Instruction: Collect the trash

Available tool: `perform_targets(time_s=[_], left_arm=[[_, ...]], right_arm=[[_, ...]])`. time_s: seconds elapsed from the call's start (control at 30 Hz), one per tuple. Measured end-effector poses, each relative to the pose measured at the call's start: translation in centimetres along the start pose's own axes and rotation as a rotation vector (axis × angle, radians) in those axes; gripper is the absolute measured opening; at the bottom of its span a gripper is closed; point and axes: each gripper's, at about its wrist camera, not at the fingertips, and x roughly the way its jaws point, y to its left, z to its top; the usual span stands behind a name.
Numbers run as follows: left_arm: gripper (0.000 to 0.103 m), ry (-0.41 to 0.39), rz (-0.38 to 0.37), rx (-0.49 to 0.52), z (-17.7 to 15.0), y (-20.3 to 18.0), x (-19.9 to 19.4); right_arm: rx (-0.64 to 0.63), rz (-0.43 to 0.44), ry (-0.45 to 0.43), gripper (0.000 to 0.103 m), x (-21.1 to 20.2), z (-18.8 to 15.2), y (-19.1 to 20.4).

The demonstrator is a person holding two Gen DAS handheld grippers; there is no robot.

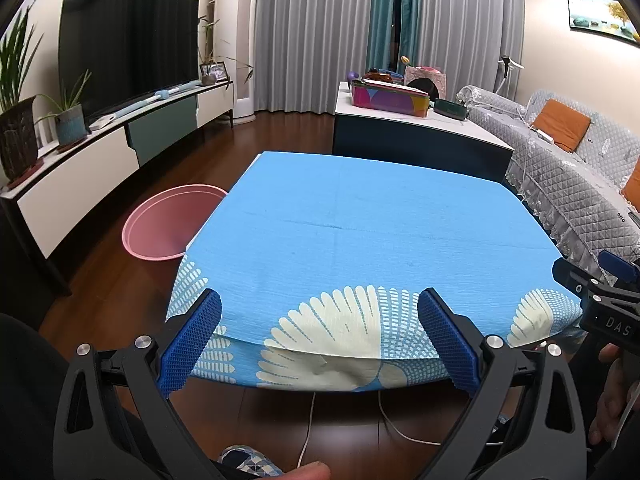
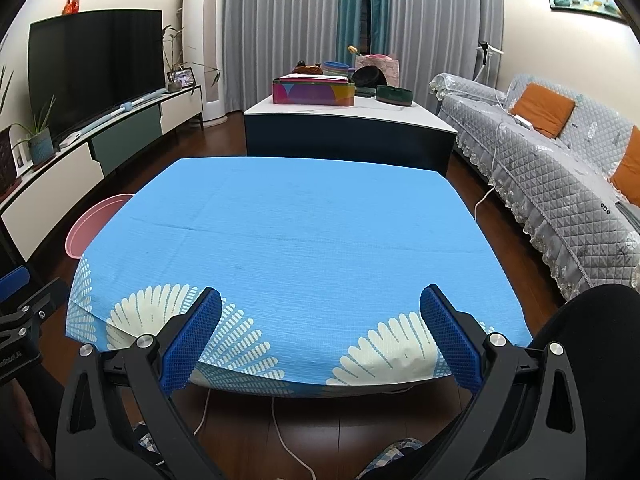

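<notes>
Trash is not showing anywhere on the low tabletop (image 1: 360,220) draped in a blue cloth with cream fan prints; its whole surface is lying bare in both wrist views. The left tongs (image 1: 320,336) are hanging over the near edge with their blue textured pads spread wide apart and gripping nothing, and the right tongs (image 2: 320,336) are doing the same, wide apart and empty, just beside them. Judging from this, either the collecting is finished or a search is what the moment is calling for: sweeping both cameras over the dark wooden floor (image 1: 280,140) around the tabletop would be sensible, keeping the pads spread so a find can be taken at once, and steering clear of the white cables (image 2: 288,440) trailing under the near edge. The round pink plastic basin (image 1: 168,224) is sitting on the floor just beside the tabletop's left edge, and it is probably the bin. What is visible of its inside is looking empty, though the cloth is hiding part of it.
</notes>
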Motion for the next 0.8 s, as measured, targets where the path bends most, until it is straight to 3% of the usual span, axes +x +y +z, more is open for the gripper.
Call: perform_targets(time_s=[0.8], left_arm=[[0.095,0.011,0.01,-0.009,-0.19,-0.16,0.19]], right_arm=[[0.0,0.001,0.0,0.098,0.02,-0.04,0.17]])
